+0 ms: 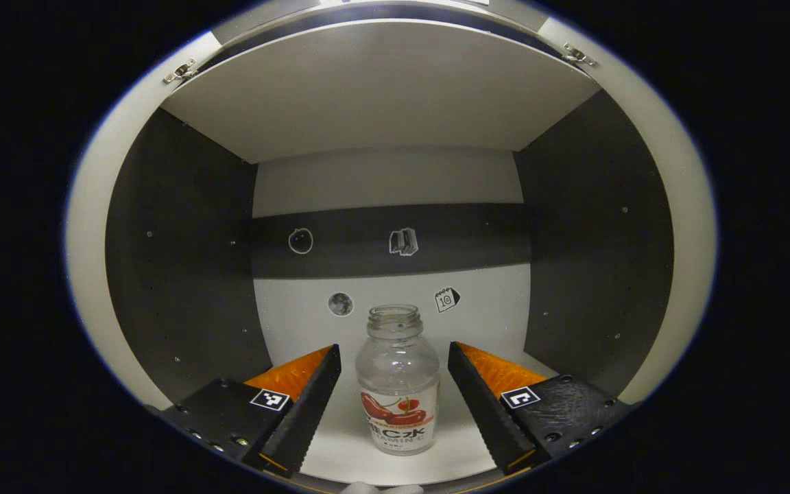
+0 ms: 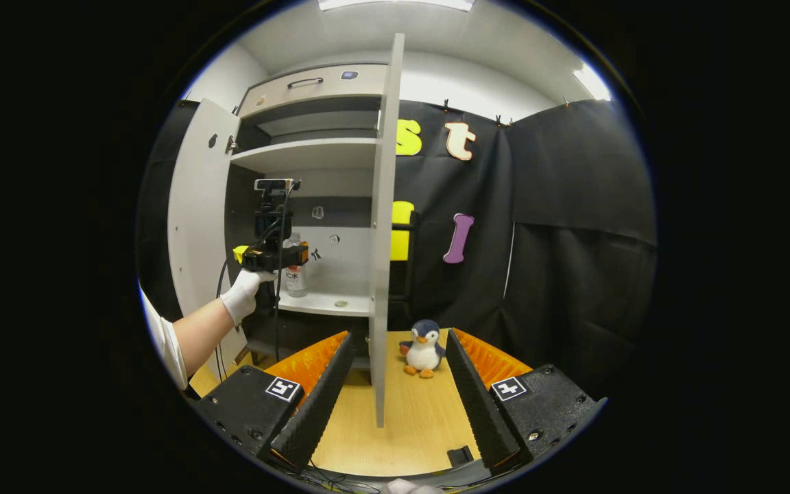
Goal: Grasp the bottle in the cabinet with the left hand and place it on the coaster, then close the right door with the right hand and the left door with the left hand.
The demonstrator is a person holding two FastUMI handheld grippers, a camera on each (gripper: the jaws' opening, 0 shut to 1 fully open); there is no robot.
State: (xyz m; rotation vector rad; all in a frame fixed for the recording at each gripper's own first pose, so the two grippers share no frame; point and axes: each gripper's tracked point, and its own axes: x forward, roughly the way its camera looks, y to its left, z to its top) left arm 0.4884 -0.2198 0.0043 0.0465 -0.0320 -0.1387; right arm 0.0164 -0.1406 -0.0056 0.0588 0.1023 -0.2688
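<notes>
Your left gripper (image 1: 395, 394) straddled the bottle (image 1: 398, 381) inside the cabinet (image 1: 182, 240), jaws wide and holding nothing

The bottle stood upright on the cabinet's lower shelf (image 1: 340, 453), between your jaws but clear of both, with its mouth uncapped. It looked light and smooth, so had you closed off-centre, one finger would likely have struck first and tipped it toward the cabinet's back wall. Closing high on the rounded shoulder could have let it slip. In the right gripper view, your right gripper (image 2: 395, 394) hung in front of the cabinet over the tabletop (image 2: 415, 412), jaws wide apart and empty, with the right door's (image 2: 381, 240) edge between them. Any drift there might have nudged that door early. I couldn't make out the coaster with certainty
</notes>
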